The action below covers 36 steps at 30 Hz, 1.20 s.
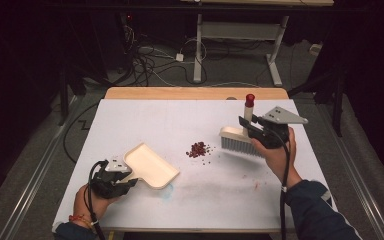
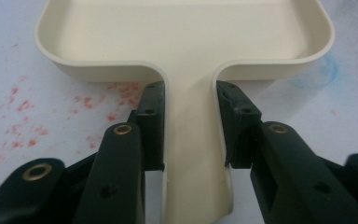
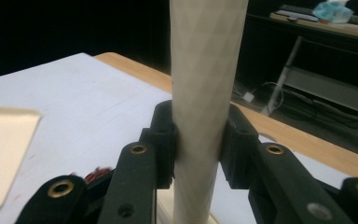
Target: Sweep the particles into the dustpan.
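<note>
A cream dustpan (image 1: 150, 164) lies on the white table, its pan toward the middle. My left gripper (image 1: 130, 175) is shut on the dustpan's handle (image 2: 191, 154), with a black pad on each side of it. A small pile of dark red crumbs (image 1: 198, 149) sits mid-table between pan and brush. My right gripper (image 1: 247, 125) is shut on the upright cream handle (image 3: 203, 93) of a brush (image 1: 240, 141), whose grey bristles touch the table just right of the crumbs. The handle ends in a red tip (image 1: 250, 100).
Faint red smears (image 2: 23, 121) mark the white table cover (image 1: 145, 120) beside the dustpan, and a blue stain (image 2: 328, 70) lies by its corner. A wooden edge (image 1: 195, 93) runs along the table's far side. Cables and a desk frame (image 1: 240, 45) stand on the floor beyond.
</note>
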Motion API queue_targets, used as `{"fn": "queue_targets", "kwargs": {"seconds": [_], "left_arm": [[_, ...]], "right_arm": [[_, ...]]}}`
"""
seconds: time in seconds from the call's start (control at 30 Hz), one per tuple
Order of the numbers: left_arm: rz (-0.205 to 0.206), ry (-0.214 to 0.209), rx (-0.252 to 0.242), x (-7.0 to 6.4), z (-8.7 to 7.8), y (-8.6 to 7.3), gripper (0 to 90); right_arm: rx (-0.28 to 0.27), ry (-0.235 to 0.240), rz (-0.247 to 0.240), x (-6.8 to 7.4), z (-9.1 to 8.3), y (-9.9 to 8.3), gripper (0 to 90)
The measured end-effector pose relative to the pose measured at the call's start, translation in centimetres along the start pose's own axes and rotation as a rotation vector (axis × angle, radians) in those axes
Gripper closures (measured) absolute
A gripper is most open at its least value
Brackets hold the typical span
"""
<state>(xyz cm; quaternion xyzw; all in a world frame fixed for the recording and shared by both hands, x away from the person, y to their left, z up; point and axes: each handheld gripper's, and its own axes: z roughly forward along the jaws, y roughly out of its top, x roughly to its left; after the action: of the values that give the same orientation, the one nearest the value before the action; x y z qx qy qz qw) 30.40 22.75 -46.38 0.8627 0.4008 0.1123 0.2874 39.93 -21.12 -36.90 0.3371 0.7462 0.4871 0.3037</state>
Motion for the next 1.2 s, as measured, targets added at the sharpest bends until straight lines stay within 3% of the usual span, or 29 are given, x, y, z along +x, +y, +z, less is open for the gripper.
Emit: {"fn": "queue_targets", "kwargs": {"seconds": [0.07,0.17,0.2,0.27,0.37,0.47,0.6,0.7,0.77,0.8,0.9,1.2], "left_arm": [[0.01,-0.009,0.0,-0.3,0.1,0.1,63.9],[0.021,-0.017,-0.004,-0.7,0.3,0.3,63.9],[0.028,-0.008,-0.003,-0.9,0.4,0.3,63.9],[0.026,-0.01,-0.007,-1.0,0.5,0.3,64.0],[0.026,-0.008,-0.008,-1.4,0.5,0.3,63.9],[0.03,-0.013,-0.01,-1.6,0.6,0.4,63.9],[0.044,-0.019,-0.011,-2.1,1.2,0.9,63.9],[0.042,-0.011,-0.008,-2.9,1.6,1.5,63.9],[0.044,-0.009,-0.004,-3.1,1.7,1.7,63.9],[0.048,-0.007,-0.004,-3.3,1.8,1.8,63.9],[0.059,-0.011,0.006,-4.2,2.5,2.7,63.9],[0.033,0.012,0.014,-6.1,3.9,3.7,63.8]], "right_arm": [[0.012,-0.042,0.032,-0.3,2.4,0.5,70.1],[0.028,-0.062,0.036,-0.2,3.9,0.8,70.1],[0.033,-0.087,0.027,0.0,5.1,1.0,70.1],[0.026,-0.102,0.026,0.2,6.2,1.3,70.1],[-0.004,-0.11,0.066,0.6,7.3,1.6,70.1],[0.002,-0.114,0.065,1.4,8.4,1.4,70.1],[0.007,-0.098,0.072,2.2,8.9,0.9,70.1],[0.003,-0.038,0.083,3.4,8.7,0.3,70.1],[0.006,-0.031,0.068,3.9,8.5,0.3,70.1],[0.011,-0.002,0.049,5.0,8.2,0.2,70.1],[0.02,0.014,0.002,6.3,7.7,-0.1,69.8],[0.055,0.052,-0.032,7.8,7.2,-0.4,68.9]]}}
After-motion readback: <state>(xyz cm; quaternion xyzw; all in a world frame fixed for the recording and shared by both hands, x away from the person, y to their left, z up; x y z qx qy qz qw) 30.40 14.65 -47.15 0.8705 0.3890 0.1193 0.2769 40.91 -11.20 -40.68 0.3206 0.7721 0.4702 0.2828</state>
